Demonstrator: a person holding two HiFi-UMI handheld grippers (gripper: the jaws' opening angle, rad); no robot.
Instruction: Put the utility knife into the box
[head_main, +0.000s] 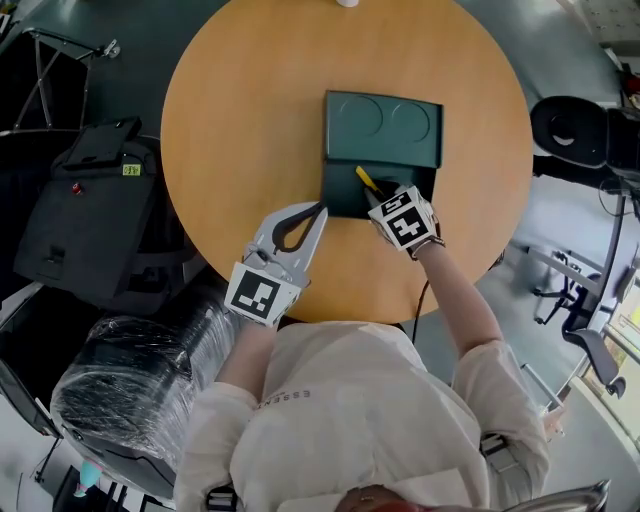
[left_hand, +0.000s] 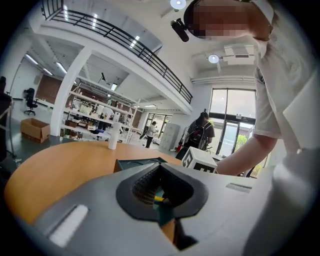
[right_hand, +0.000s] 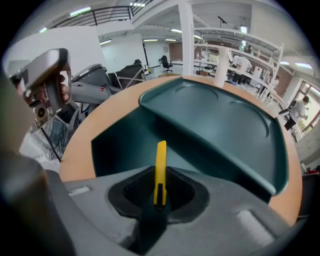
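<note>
Fingers of R gripper (head_main: 375, 195), head view: pinched on utility knife (head_main: 366, 180) over open box (head_main: 340, 195); L gripper (head_main: 318, 212) at box edge. Left gripper view: tips together, empty. Right gripper view: knife gripped at tail only; may pivot, snag rim, land outside if released tilted.

utility knife (right_hand: 160, 160): tail hidden in jaws | white object (head_main: 347, 3): cropped at top

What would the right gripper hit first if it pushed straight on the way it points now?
The right gripper holds the knife, which leads. Its yellow tip would likely meet the inside floor of the open box first, short of the lid beyond. Depth is hard to judge here.
</note>
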